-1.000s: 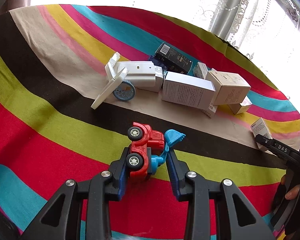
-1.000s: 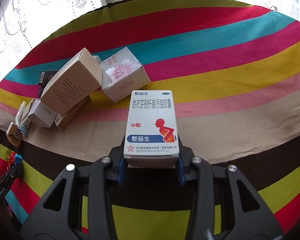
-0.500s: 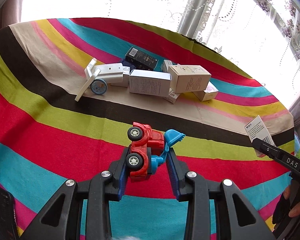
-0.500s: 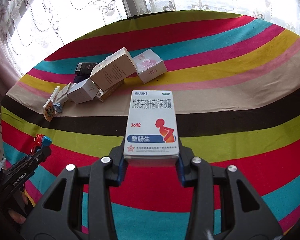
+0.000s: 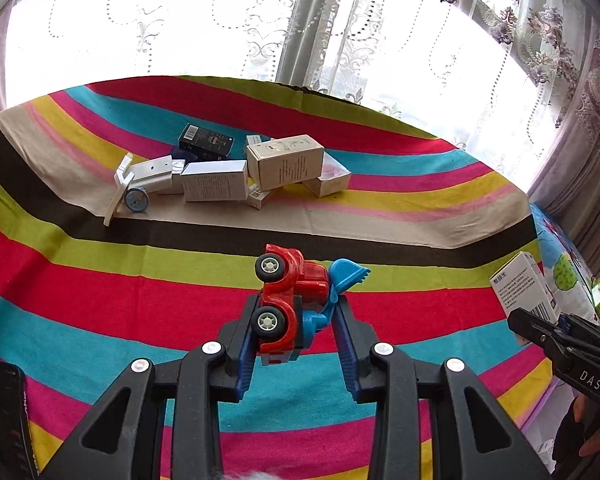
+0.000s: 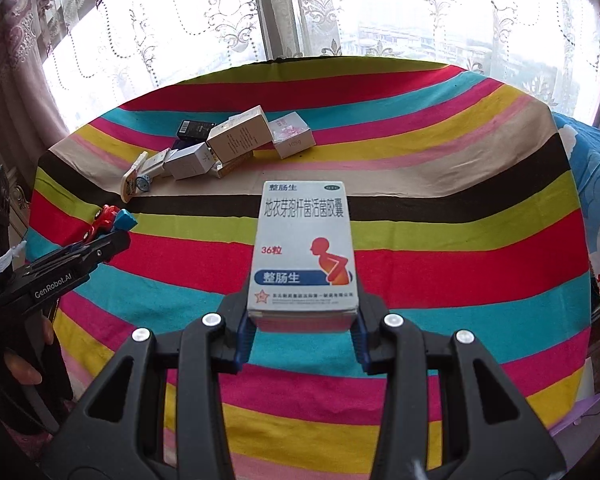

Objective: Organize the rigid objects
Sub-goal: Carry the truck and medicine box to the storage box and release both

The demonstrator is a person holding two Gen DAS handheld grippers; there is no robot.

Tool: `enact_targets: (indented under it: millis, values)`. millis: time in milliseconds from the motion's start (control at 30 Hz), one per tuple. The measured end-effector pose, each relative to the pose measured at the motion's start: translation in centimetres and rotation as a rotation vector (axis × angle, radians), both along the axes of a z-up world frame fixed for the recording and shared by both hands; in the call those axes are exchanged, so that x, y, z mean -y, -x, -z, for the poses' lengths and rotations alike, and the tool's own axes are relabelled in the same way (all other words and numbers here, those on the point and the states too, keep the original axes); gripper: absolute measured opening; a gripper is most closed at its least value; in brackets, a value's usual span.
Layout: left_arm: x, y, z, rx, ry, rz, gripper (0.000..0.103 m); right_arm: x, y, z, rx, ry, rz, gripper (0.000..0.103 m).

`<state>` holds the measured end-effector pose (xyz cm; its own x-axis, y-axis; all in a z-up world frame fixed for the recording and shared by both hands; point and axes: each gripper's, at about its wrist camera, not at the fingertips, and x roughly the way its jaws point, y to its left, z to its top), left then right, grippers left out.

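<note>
Your striped cloth [image 6: 420,264] lies bare nearside; left gripper [image 5: 296,334] clamps toy truck [image 5: 288,300], right gripper [image 6: 302,320] medicine box [image 6: 304,248].

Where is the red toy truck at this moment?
The red toy truck is clamped on its side in the left gripper, above the striped cloth, nearer the camera than the pile of boxes.

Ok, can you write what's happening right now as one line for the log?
left gripper: shut on toy truck | right gripper: shut on medicine box | both above striped cloth | box pile untouched
</note>
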<state>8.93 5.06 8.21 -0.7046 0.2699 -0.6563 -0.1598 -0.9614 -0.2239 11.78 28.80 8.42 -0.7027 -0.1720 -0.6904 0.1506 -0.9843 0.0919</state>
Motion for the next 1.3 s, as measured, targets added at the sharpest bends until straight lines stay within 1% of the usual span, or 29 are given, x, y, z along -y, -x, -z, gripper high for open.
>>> enact_targets:
  millis: [100, 367, 567, 767, 900, 1000, 1067, 1167, 1300]
  values:
    - [-1.5, -0.6, -0.2, 0.003, 0.008, 0.040, 0.037, -0.8, -1.6, -0.2, -0.002, -0.024, -0.007, 0.044]
    - [-6.5, -2.4, 0.0, 0.008, 0.049, 0.188, 0.037, -3.0, -5.5, -1.1, -0.007, -0.085, -0.022, 0.044]
    - [-8.8, -4.0, -1.4, -0.013, 0.075, 0.282, 0.037, -5.0, -8.5, -2.8, -0.025, -0.090, -0.005, 0.044]
    - [-11.0, -5.6, -4.9, -0.063, 0.080, 0.383, 0.037, -7.8, -11.1, -5.1, -0.059, -0.149, 0.061, 0.044]
    - [-13.7, -6.3, -6.9, -0.056, 0.064, 0.500, 0.037, -10.5, -12.7, -6.7, -0.086, -0.146, 0.125, 0.044]
    - [-16.5, -7.2, -8.0, -0.060, 0.099, 0.591, 0.037, -13.0, -14.3, -7.7, -0.103, -0.113, 0.184, 0.044]
    - [-18.3, -7.8, -8.1, -0.022, 0.091, 0.668, 0.037, -14.9, -15.5, -8.1, -0.099, -0.099, 0.234, 0.044]
    - [-21.0, -9.4, -7.8, 0.016, 0.092, 0.763, 0.037, -17.3, -17.5, -8.1, -0.084, -0.112, 0.298, 0.044]
    - [-24.2, -11.6, -6.2, 0.061, 0.098, 0.848, 0.037, -19.6, -20.2, -7.2, -0.038, -0.126, 0.351, 0.044]
